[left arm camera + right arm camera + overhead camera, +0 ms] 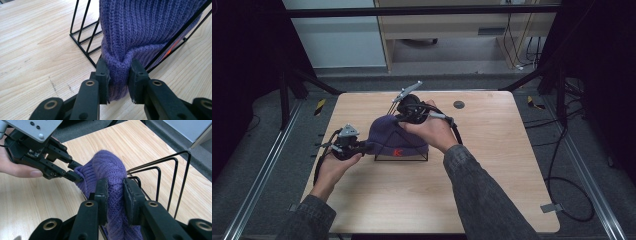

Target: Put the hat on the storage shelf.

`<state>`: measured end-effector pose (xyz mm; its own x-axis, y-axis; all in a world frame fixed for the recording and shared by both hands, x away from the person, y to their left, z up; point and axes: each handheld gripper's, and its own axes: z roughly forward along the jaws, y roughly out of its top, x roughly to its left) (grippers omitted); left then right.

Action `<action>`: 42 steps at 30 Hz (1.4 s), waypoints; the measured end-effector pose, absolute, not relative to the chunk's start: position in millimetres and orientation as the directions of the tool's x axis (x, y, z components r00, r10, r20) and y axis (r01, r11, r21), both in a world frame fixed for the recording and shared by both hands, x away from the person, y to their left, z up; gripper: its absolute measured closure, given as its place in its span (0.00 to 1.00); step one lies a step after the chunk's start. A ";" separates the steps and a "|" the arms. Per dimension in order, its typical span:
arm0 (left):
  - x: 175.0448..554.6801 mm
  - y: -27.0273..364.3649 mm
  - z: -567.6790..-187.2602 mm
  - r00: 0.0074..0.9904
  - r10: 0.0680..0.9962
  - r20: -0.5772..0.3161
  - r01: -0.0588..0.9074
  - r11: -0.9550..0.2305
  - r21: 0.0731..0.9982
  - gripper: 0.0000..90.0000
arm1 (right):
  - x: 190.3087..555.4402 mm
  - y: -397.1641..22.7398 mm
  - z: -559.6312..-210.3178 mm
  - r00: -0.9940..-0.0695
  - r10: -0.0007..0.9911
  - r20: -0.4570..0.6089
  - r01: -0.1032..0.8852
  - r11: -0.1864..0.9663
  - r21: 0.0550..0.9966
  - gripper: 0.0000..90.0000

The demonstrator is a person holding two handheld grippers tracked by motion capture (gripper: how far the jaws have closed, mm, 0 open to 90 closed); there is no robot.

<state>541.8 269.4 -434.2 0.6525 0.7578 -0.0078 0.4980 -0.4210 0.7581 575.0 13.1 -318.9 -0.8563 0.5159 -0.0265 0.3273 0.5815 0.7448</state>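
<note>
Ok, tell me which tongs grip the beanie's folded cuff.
The left tongs: they pinch the purple knit beanie's folded cuff edge, low beside the wire rack. The right tongs clamp its upper body instead.

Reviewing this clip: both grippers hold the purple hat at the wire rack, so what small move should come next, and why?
Probably ease the hat further down over the wire rack. The left gripper pinches its ribbed cuff and the right gripper grips the knit, while the hat drapes the rack's wires only partly.
</note>
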 end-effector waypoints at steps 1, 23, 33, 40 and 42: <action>541.8 269.3 -434.2 0.653 0.758 -0.007 0.498 -0.421 0.758 0.80 | 575.0 13.1 -318.9 -0.856 0.516 -0.026 0.328 0.581 0.745 0.81; 542.1 272.1 -444.0 0.645 0.764 -0.022 0.515 -0.414 0.751 0.79 | 569.4 14.3 -310.4 -0.856 0.516 -0.023 0.315 0.558 0.767 0.64; 542.5 272.9 -447.5 0.643 0.765 -0.021 0.521 -0.418 0.744 0.78 | 568.1 11.3 -307.7 -0.854 0.520 -0.026 0.315 0.556 0.769 0.63; 541.1 275.0 -452.0 0.631 0.775 -0.029 0.528 -0.402 0.748 0.75 | 566.9 8.8 -305.8 -0.849 0.527 -0.031 0.314 0.552 0.773 0.62; 540.9 275.9 -452.4 0.627 0.779 -0.028 0.527 -0.397 0.751 0.73 | 566.5 8.4 -305.5 -0.850 0.526 -0.031 0.314 0.552 0.773 0.61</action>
<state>540.9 275.9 -452.4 0.6266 0.7788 -0.0282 0.5275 -0.3972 0.7510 566.5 8.4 -305.5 -0.8497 0.5264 -0.0308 0.3140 0.5519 0.7726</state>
